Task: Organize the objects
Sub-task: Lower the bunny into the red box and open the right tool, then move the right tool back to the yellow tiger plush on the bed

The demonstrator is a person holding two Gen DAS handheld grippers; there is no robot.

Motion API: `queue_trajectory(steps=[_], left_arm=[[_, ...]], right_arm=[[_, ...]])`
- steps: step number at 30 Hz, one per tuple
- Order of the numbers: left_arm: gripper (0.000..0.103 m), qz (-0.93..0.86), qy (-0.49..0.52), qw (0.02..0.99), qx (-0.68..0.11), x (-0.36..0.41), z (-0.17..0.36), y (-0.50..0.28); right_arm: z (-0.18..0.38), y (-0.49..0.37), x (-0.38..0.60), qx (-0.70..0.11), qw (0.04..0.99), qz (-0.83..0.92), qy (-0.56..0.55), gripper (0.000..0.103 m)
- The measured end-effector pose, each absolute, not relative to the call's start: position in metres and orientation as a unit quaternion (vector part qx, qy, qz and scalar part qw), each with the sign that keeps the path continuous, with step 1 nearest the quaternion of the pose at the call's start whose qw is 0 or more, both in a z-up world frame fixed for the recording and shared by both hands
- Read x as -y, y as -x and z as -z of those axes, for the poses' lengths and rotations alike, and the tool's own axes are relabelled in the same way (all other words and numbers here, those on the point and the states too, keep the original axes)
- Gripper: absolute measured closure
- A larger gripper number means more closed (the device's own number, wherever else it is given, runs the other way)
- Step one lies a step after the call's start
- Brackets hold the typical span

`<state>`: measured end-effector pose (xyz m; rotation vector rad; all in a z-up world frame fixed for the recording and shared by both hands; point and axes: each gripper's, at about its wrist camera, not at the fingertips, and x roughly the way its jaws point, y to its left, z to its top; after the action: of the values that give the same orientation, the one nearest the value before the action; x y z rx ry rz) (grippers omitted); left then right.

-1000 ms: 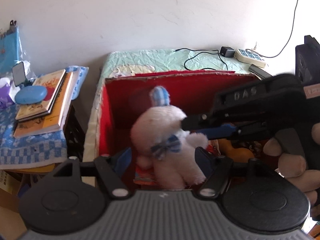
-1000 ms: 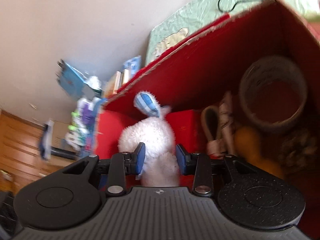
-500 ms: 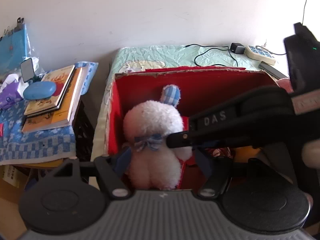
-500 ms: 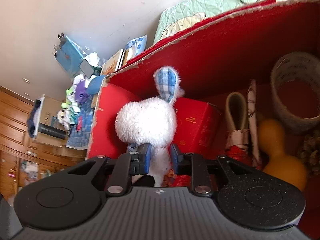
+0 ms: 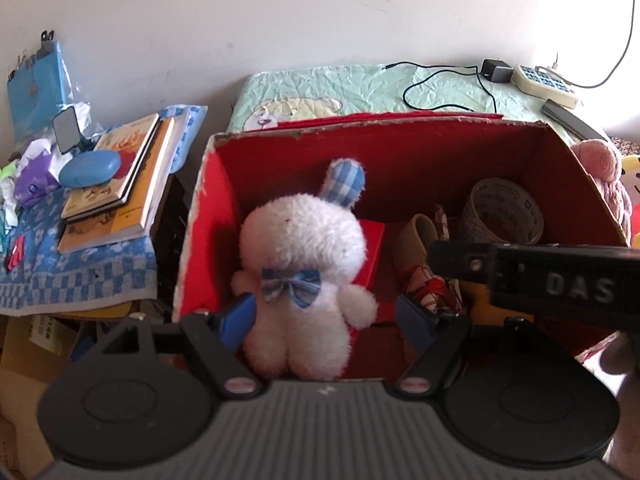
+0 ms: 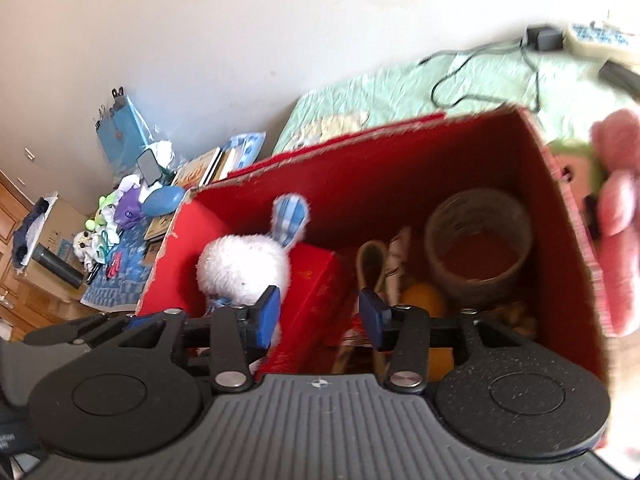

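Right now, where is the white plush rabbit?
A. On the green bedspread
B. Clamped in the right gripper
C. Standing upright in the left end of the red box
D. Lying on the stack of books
C: the white plush rabbit stands upright inside the red box at its left end, and the right gripper is open beside it.

The bed with a pale green crinkled quilt [image 5: 360, 88] carries a black charger with its cable [image 5: 496, 70], a cream power strip [image 5: 544, 84] and an open red cardboard box [image 5: 400, 152]. A blue checked cloth [image 5: 80, 276] carries stacked books [image 5: 120, 184].
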<state>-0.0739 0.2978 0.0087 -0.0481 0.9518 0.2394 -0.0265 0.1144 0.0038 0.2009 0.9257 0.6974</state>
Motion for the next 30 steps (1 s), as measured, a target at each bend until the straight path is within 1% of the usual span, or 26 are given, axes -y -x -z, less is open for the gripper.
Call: queue_trajectory(steps=[8,12,16,30], left_arm=[[0.024,-0.138,0.020,0.879,-0.457,-0.267,-0.019,0.075],[0.017,-0.142,0.023,0.878,-0.456,-0.248,-0.025,0.074],[0.013,-0.144,0.015,0.880,-0.453,-0.224,-0.030,0.073],[0.012,-0.142,0.005,0.880,-0.453,-0.153,-0.039,0.063]], right_arm=[[-0.018,0.036,-0.078,-0.415,0.843,-0.332,-0.085,0.055],[-0.026,0.040,-0.058,-0.399,0.853,-0.329,-0.071,0.055],[-0.032,0.041,-0.038,-0.392,0.857,-0.328,-0.069,0.055],[-0.038,0.033,0.020,-0.382,0.862,-0.325,-0.074,0.054]])
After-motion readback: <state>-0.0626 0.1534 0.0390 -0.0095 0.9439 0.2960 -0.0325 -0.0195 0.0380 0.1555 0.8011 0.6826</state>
